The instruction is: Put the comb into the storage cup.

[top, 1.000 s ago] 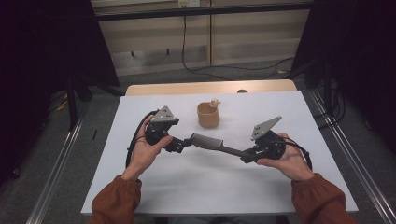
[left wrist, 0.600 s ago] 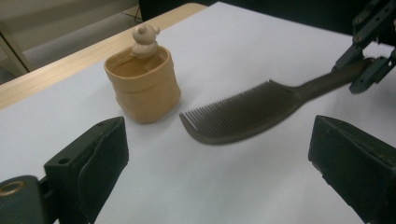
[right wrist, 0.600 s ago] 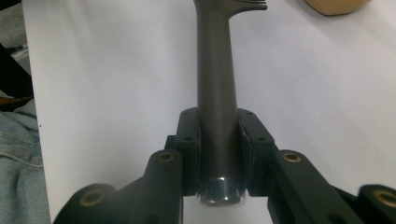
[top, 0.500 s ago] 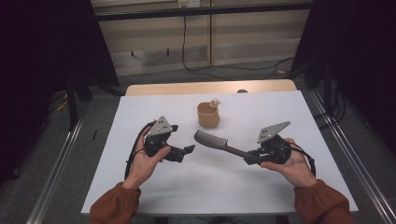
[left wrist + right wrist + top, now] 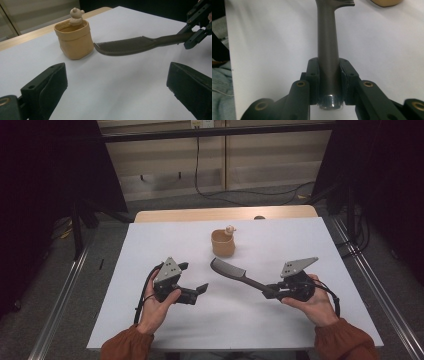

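White table (image 5: 150, 240), right tongs (image 5: 270, 292) still clamp comb (image 5: 235, 272) handle, left tongs (image 5: 192, 280) wide – let go, backed off

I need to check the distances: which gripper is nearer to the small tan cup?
Left. The left gripper is below-left of the tan cup; the right gripper, holding the comb, is farther off, below-right.

Bare white table (image 5: 150, 245) left and front, tan cup (image 5: 223, 243) behind comb (image 5: 235, 274) blocks the middle.
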Tool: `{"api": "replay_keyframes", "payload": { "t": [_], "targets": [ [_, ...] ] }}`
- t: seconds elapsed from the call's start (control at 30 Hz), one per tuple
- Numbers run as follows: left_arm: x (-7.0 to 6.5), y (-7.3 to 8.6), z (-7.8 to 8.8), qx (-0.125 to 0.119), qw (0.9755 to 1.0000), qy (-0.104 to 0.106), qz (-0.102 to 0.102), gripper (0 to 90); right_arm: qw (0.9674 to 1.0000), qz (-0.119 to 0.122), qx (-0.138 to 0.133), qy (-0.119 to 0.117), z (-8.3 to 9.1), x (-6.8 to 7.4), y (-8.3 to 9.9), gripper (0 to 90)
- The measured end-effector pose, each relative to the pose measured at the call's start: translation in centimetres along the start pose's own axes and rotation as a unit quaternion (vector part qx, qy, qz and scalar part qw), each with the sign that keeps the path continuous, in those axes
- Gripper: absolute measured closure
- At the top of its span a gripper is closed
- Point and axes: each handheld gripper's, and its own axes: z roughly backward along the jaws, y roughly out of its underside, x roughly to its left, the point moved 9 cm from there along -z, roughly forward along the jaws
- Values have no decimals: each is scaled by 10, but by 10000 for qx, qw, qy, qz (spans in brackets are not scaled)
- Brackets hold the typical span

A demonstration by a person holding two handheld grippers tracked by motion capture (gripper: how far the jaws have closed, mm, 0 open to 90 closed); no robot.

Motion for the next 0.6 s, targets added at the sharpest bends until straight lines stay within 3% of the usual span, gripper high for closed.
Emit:
{"api": "replay_keyframes", "payload": {
  "t": [0.07, 0.13, 0.33, 0.4, 0.6],
  "targets": [
    [1, 4, -1, 44, 9999, -65, -64, 32, 10000, 56, -15, -1, -2, 2, 0, 727],
    [1, 7, -2, -15, 10000, -68, 39, 37, 10000, 46, -68, 19, -1, 2, -1, 727],
    [-12, 11, -8, -95, 9996, 260, 53, 34, 9991, 31, -428, -22, 0, 1, -5, 727],
    [-13, 9, -7, -203, 9995, 249, -49, 36, 9987, 64, -511, -47, -1, 2, -6, 727],
    [-10, 7, -6, -364, 9992, 168, 19, 37, 9972, 73, -742, -102, 0, 6, -11, 727]
  ]
}}
